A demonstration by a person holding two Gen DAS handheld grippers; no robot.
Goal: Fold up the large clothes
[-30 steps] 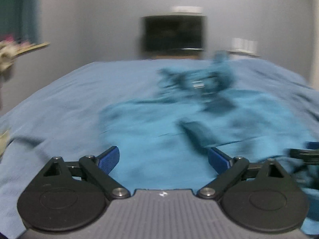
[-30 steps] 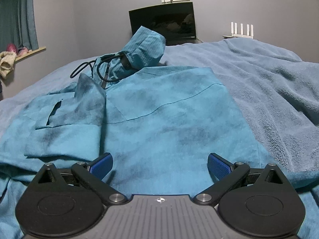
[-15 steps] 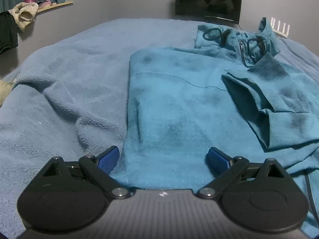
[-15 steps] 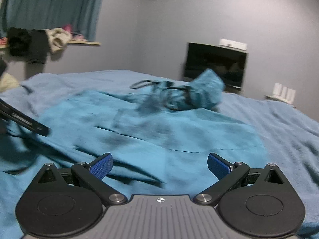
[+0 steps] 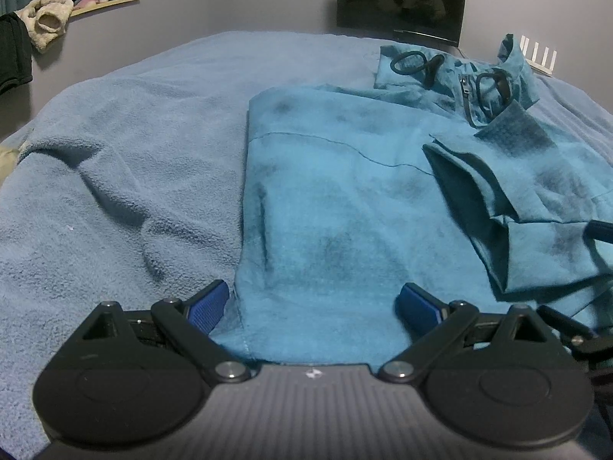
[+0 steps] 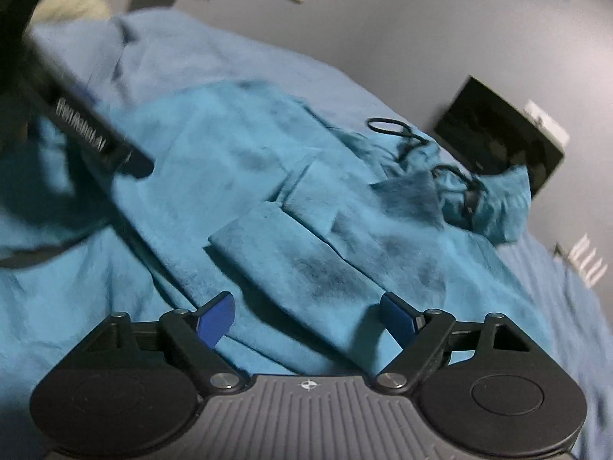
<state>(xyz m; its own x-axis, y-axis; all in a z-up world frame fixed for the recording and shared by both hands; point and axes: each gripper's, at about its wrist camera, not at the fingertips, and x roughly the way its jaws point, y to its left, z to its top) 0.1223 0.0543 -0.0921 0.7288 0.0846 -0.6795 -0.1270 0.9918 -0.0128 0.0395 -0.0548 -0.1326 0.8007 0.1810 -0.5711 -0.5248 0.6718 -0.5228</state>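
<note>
A: Where does the jacket (image 5: 345,199) lie?

B: Flat on the blue blanket (image 5: 126,176), right of the middle in the left wrist view. Its left edge runs straight from near to far, and the near hem sits between the left gripper (image 5: 313,303) fingers. A sleeve (image 5: 536,199) is folded in across the right half; the hood with its black cords (image 5: 415,66) is at the far end, before the dark screen (image 5: 400,2).

A: And the claws?

B: The left one stands spread wide, one pad just off the cloth's left edge, the other over the fabric, nothing pinched. The right gripper (image 6: 308,316) is closing its jaws, still apart, with the folded sleeve's near end between them. That view is blurred, so I can't tell if the pads touch the cloth.

A: Room to move?

B: Wide bare blanket to the left of the jacket, rumpled in ridges. In the right wrist view a black bar (image 6: 95,142), probably part of the other tool, crosses the near left.
</note>
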